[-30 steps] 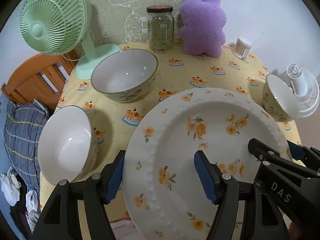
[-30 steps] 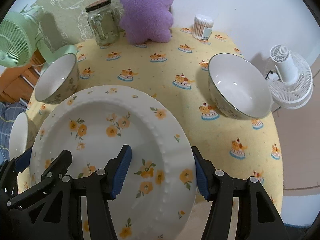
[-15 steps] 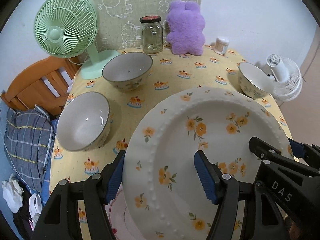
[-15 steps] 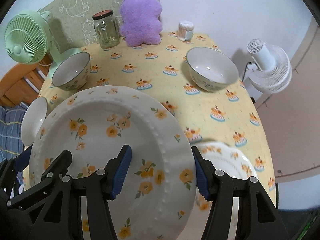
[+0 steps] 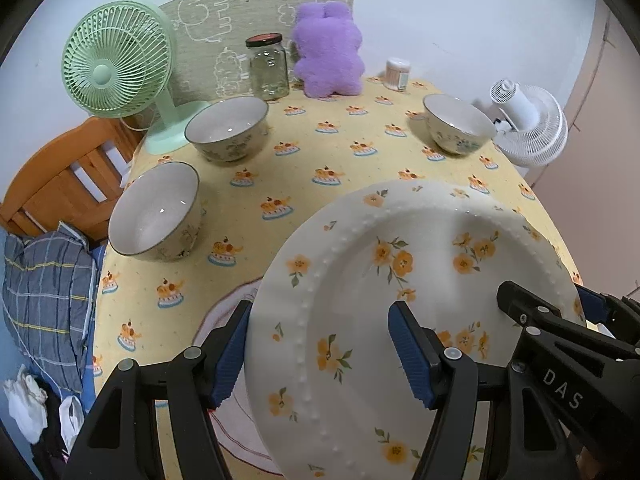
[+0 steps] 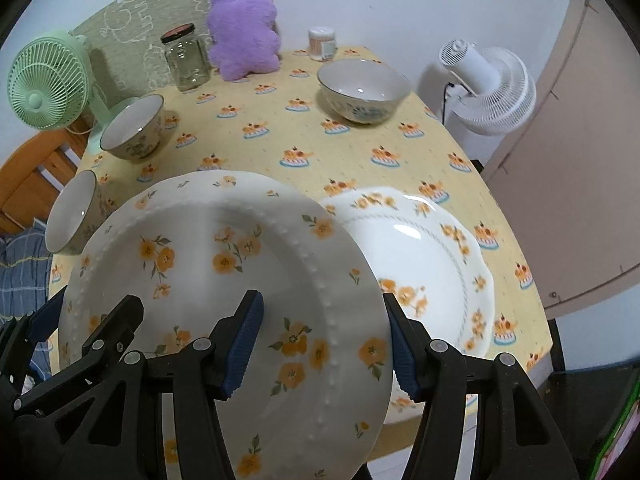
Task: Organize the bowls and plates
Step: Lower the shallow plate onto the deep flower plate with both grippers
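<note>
You hold the plate (image 5: 420, 280) above the bench (image 5: 340, 152), your left hand-held gripper (image 5: 320, 350) clamping its left rim and your right hand-held gripper (image 6: 322, 346) its right rim. Beyond your grippers, a yellow cake-print cloth carries three bowls (image 5: 226, 128), a jar (image 5: 269, 66) and a purple plush (image 5: 329, 54). A second plate (image 6: 432, 264) lies just right of the right gripper. A white wall backs the bench.

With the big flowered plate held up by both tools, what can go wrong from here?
1. Each tool, left and right, clamps only the rim of the held plate, on opposite sides. If the hands drift apart or twist, it may slip and fall.
2. It hangs over the scalloped plate on the table; a hard landing may chip both.
3. A pink-rimmed plate lies partly hidden under it, near the table edge.
</note>
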`<state>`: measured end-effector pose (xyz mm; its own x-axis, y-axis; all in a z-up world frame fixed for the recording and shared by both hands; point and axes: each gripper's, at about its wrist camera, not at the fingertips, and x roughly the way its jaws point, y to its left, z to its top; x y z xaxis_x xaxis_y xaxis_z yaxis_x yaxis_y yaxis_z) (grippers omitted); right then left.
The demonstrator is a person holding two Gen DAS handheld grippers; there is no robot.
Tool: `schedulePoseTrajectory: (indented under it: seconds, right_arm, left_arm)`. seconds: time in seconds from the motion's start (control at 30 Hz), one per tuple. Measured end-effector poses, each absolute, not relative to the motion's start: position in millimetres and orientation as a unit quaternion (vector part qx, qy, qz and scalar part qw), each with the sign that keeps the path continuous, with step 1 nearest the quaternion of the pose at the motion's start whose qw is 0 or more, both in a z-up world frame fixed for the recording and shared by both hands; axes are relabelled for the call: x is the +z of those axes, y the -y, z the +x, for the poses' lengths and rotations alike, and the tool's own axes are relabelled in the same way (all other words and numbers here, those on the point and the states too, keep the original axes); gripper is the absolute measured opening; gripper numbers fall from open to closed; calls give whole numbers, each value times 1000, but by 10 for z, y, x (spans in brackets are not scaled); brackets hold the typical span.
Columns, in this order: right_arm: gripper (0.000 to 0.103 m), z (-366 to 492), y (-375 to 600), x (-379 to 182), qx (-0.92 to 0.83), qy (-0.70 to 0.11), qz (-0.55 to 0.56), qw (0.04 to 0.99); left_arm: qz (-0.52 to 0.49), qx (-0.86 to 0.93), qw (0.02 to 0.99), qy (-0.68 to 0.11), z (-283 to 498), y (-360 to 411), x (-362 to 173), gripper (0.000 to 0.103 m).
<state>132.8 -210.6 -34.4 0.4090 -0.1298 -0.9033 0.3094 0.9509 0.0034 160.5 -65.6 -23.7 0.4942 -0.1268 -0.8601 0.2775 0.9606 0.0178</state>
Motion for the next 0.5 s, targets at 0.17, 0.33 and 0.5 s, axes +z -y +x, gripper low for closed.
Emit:
schedulePoseTrajectory:
  seconds: [0.17,0.33,0.5]
  right_arm:
    - [63,1251,2289,-376,-128,-532,87,833]
    - [63,1214,2529,-388,-127,-535,80,832]
    - [63,1217,2793,-429,-122,-542,71,829]
  left_arm:
    - [75,-115,859,-494,1552,844,-262,69]
    - [72,-115,856,-499,1509,1069,-297,69]
    - [62,-110,852,-508,1478,1333,-358,69]
